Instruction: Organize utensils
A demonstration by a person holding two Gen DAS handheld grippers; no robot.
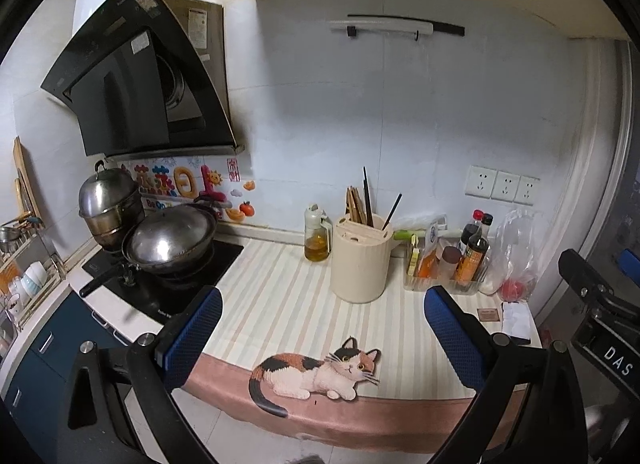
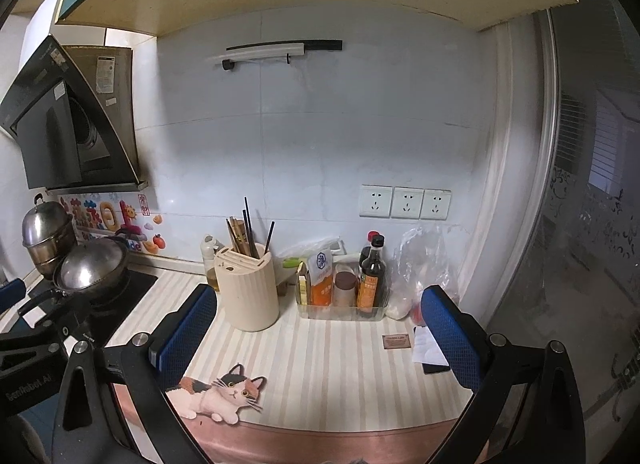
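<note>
A cream utensil holder (image 1: 361,260) (image 2: 249,288) stands on the striped counter mat (image 1: 288,304) (image 2: 340,360), with several chopsticks (image 1: 362,203) (image 2: 244,234) upright in it. My left gripper (image 1: 324,336) hangs open before the counter's front edge, nothing between its blue fingers (image 1: 196,328). My right gripper (image 2: 320,340) is open too and empty, held over the mat's near side. The right gripper also shows at the right edge of the left wrist view (image 1: 600,304). Both grippers are well short of the holder.
A wok (image 1: 172,240) and a steel pot (image 1: 106,203) sit on the stove at left. An oil bottle (image 1: 317,240) stands behind the holder. A clear tray of sauce bottles (image 2: 344,288), a plastic bag (image 2: 420,276) and a phone (image 2: 434,360) lie at right. Dish rack (image 1: 24,276) at far left.
</note>
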